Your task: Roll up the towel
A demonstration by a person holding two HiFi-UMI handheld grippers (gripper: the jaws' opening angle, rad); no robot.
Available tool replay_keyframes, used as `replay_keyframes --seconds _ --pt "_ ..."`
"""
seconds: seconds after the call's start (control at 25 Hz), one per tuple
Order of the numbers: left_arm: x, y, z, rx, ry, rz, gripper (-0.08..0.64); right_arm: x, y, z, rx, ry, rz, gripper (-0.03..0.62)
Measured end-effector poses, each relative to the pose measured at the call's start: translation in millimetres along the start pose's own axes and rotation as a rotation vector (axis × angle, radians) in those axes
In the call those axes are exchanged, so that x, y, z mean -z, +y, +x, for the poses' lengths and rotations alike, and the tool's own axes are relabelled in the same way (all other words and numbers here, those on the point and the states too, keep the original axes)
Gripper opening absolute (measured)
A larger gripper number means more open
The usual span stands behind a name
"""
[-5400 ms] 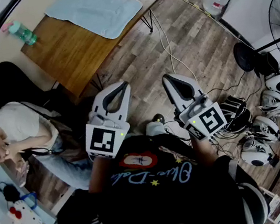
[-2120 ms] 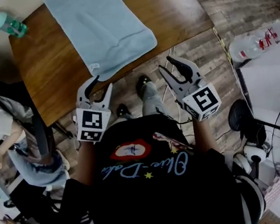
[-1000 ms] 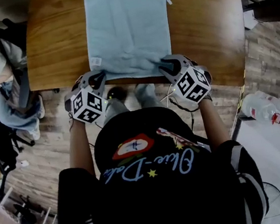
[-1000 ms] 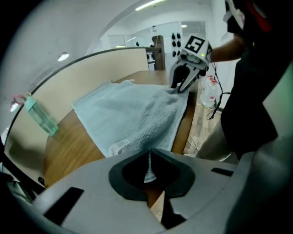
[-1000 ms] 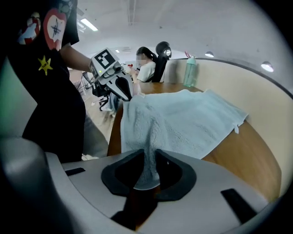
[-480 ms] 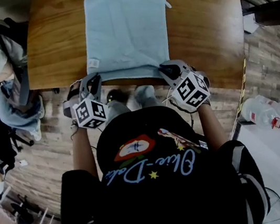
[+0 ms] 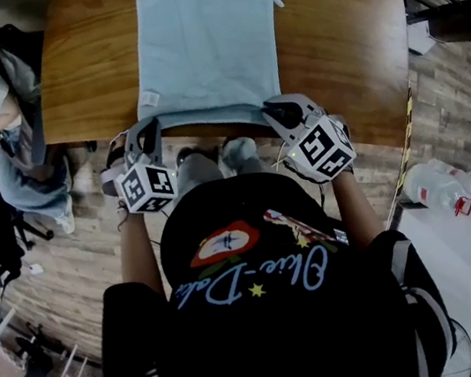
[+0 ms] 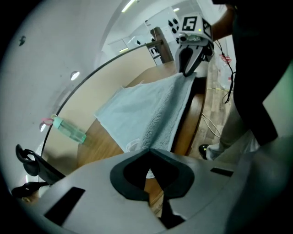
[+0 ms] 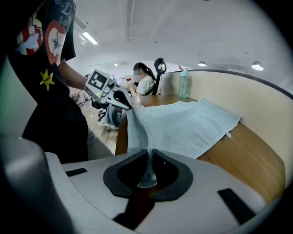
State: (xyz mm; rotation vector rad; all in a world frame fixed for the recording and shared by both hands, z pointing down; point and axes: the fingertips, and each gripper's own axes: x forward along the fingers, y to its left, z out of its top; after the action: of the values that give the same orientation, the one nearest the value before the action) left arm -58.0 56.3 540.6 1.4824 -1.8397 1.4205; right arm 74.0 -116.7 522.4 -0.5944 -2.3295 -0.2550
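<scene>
Left gripper view shows the left tongs shut on one near corner of the pale blue towel. The right tongs have just been closing and pinch the other near corner. The rest of the towel lies spread on the wooden desk.

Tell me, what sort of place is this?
Probably a shared office or workroom, not a home: ceiling strip lights overhead, another person seated beside a black office chair, and a plain wooden table bearing a towel and a bottle.
</scene>
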Motion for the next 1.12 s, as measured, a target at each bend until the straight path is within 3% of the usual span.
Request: replay_keyframes --seconds 0.4,0.76,1.12 --pt "-27 55 -5 -0.145 -0.063 0.013 0.005 -41 -35 -15 0.079 -0.101 0.045 0.034" --pt "-49 100 29 -0.136 -0.099 0.083 0.005 -56 -91 0 0.162 -0.053 0.07 0.034" --pt "-65 116 73 -0.062 -0.11 0.143 0.006 -38 -131 24 0.21 0.105 0.015 0.059"
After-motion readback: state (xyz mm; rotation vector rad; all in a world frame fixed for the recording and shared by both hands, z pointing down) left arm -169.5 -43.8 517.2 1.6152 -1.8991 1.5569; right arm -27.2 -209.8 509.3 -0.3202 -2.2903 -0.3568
